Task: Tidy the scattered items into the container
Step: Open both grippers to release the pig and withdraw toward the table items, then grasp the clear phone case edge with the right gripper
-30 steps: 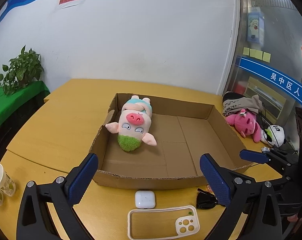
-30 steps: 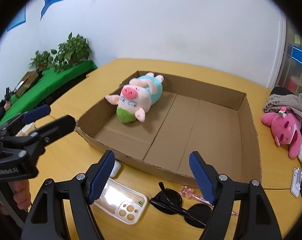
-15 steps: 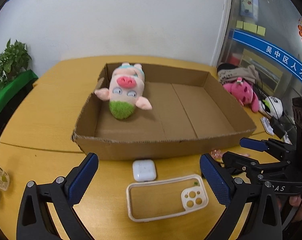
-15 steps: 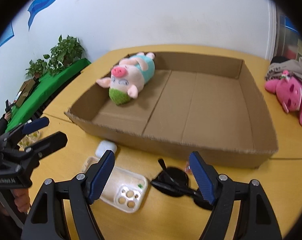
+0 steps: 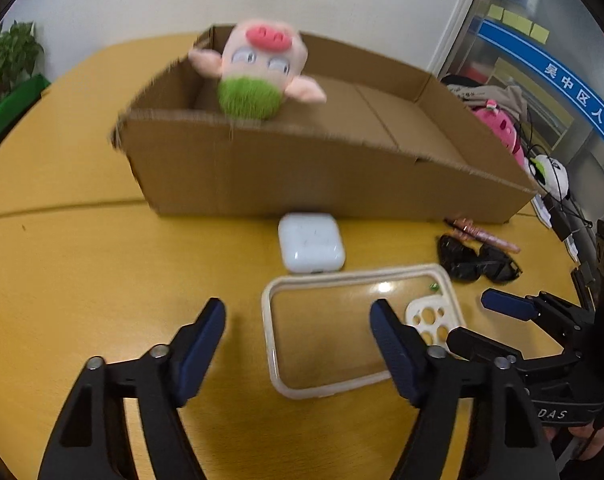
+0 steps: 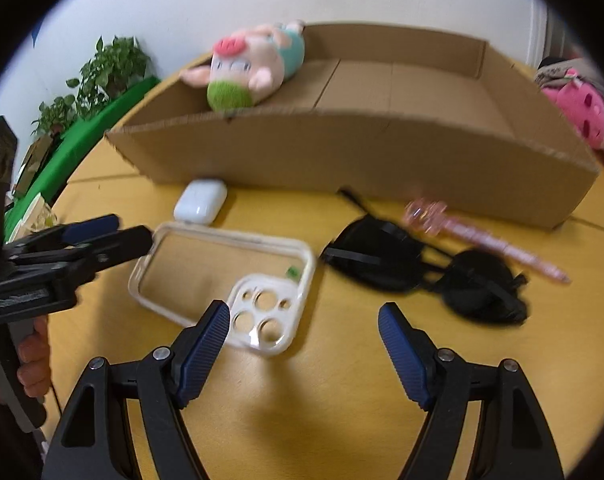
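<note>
Two grippers point down at the yellow table. The left gripper is closing, its jaws over the near part of the clear phone case with no pad pressing on it. The right gripper stands open over bare tabletop, the case's camera end at its ten o'clock and the black sunglasses at one o'clock. Just beyond the case lies a white earbud case; a pink pen lies beside the sunglasses. At twelve o'clock stands the cardboard box, holding a plush pig.
</note>
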`<action>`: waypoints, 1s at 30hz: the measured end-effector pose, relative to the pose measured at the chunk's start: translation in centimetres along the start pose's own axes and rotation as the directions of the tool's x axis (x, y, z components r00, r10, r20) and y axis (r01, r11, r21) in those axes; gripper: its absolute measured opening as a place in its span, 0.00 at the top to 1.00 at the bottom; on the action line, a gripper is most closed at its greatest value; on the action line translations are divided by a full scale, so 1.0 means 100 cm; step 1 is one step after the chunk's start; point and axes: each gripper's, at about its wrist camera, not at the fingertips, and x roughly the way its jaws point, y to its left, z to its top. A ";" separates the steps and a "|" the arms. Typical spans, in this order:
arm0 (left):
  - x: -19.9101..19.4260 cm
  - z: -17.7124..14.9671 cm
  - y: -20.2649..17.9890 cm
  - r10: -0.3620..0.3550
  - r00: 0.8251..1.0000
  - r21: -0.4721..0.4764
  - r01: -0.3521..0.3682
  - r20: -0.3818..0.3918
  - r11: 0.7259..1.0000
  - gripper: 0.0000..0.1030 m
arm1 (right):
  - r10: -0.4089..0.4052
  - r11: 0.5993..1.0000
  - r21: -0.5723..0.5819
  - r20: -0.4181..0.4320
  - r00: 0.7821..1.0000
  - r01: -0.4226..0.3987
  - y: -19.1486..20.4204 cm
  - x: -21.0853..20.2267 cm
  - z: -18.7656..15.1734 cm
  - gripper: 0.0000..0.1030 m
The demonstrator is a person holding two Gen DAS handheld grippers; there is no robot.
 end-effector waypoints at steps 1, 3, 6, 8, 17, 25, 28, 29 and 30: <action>0.005 -0.003 0.001 0.004 1.000 -0.005 -0.004 -0.014 1.000 0.38 | -0.001 1.000 -0.003 -0.011 1.000 0.000 0.001 0.004 -0.001 0.27; 0.006 -0.005 0.002 0.012 1.000 -0.007 -0.012 0.000 1.000 0.46 | -0.003 1.000 -0.005 -0.024 1.000 0.003 0.002 0.010 -0.001 0.35; 0.007 -0.006 0.000 0.022 1.000 0.002 -0.022 -0.005 1.000 0.66 | -0.021 1.000 -0.018 -0.028 0.999 0.020 0.005 0.012 0.004 0.53; 0.009 -0.007 -0.003 0.044 0.999 0.027 -0.044 -0.013 0.999 0.75 | -0.038 0.999 -0.028 -0.027 0.999 0.038 0.006 0.012 0.006 0.67; 0.003 -0.011 -0.016 0.102 0.995 0.040 -0.102 0.001 0.994 0.93 | -0.066 0.997 -0.038 0.017 0.998 0.066 0.000 0.007 -0.004 0.90; -0.050 0.016 -0.037 0.060 0.992 0.011 -0.062 0.113 0.998 0.94 | 0.051 0.999 -0.006 0.091 0.995 -0.051 -0.023 -0.028 -0.004 0.91; -0.059 0.022 -0.046 0.041 0.988 0.032 -0.046 0.146 0.998 0.94 | 0.038 0.999 0.008 0.157 0.987 -0.040 -0.033 -0.052 0.004 0.91; -0.060 0.024 -0.050 0.032 0.987 0.040 -0.039 0.155 0.998 0.94 | 0.029 0.999 0.016 0.176 0.984 -0.032 -0.036 -0.060 0.007 0.91; -0.059 0.025 -0.052 0.025 0.987 0.042 -0.032 0.160 0.999 0.94 | 0.014 1.000 0.019 0.194 0.981 -0.018 -0.038 -0.066 0.010 0.92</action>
